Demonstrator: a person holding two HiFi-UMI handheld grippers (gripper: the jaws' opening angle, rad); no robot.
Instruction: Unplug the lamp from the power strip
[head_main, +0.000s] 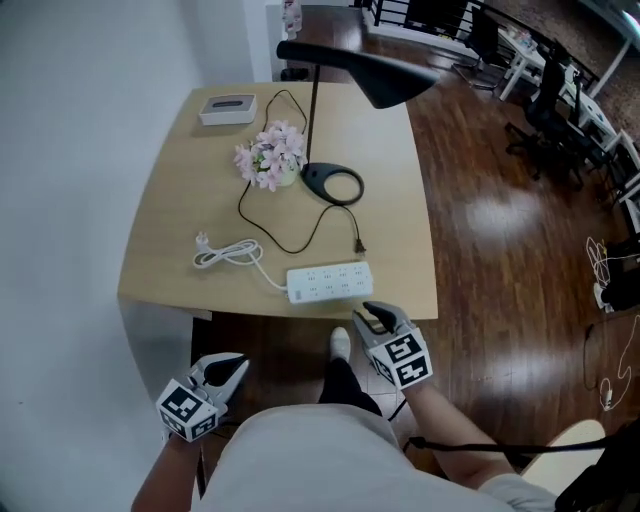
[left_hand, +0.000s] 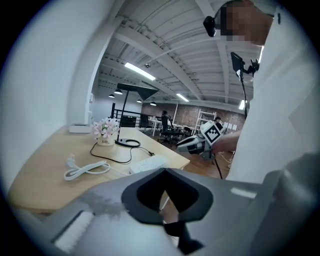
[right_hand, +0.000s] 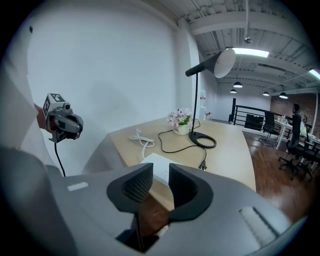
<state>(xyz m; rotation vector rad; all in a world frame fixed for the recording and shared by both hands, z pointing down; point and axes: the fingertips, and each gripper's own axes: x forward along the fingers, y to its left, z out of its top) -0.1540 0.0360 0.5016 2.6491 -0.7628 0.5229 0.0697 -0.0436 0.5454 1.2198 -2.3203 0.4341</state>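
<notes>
A white power strip (head_main: 330, 282) lies near the table's front edge. The black lamp (head_main: 333, 183) stands behind it. The lamp's black cord loops across the wood, and its plug (head_main: 359, 245) lies loose on the table just behind the strip, in no socket. My right gripper (head_main: 376, 318) hovers off the front edge, just right of the strip, jaws a narrow gap apart and empty (right_hand: 161, 172). My left gripper (head_main: 232, 368) hangs low below the table's front left, shut on nothing (left_hand: 165, 171).
A pot of pink flowers (head_main: 272, 155) stands left of the lamp base, and a white box (head_main: 228, 108) sits at the back left. The strip's own white cord (head_main: 225, 255) lies coiled at its left. Office chairs and desks (head_main: 560, 110) stand far right.
</notes>
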